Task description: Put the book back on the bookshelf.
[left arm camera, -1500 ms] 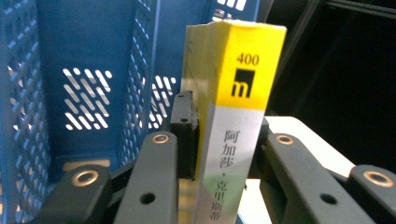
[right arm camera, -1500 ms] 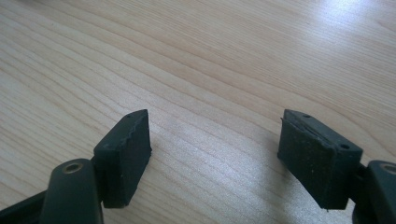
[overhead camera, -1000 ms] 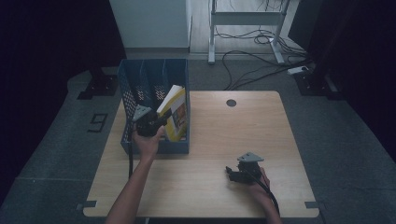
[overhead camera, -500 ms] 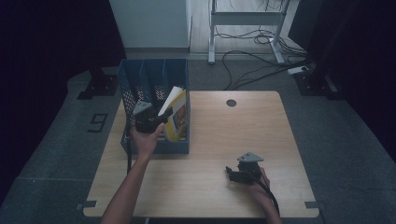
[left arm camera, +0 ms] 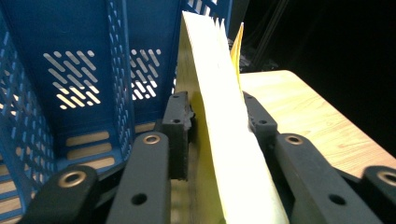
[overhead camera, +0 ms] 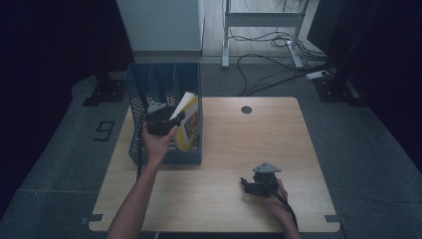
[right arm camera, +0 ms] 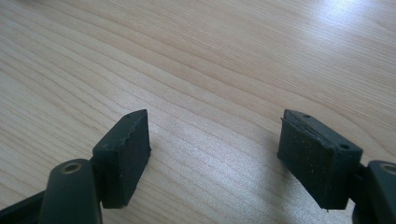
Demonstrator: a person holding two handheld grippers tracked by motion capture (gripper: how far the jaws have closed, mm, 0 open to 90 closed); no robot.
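Note:
A thin yellow-covered book (overhead camera: 189,124) with white pages stands tilted in the rightmost slot of a blue mesh file rack (overhead camera: 164,82). My left gripper (overhead camera: 166,122) grips it from the left over the rack. In the left gripper view the book (left arm camera: 224,140) runs up between both black pads, which press on its sides. The jaws of my left gripper (left arm camera: 217,116) have just been closing on it. My right gripper (overhead camera: 247,183) rests on the wooden table (overhead camera: 239,144) near its front right. Its jaws (right arm camera: 212,144) stand wide open with only bare wood between them.
The rack stands at the table's back left and has several slots. The slots to the left of the book hold nothing I can see. A dark round cable hole (overhead camera: 246,109) sits near the table's far edge. Cables and a metal frame (overhead camera: 263,20) lie on the floor beyond.
My left hand has lifted slightly with the book, which stays in the rack's right slot. The right hand and its gripper have not moved.

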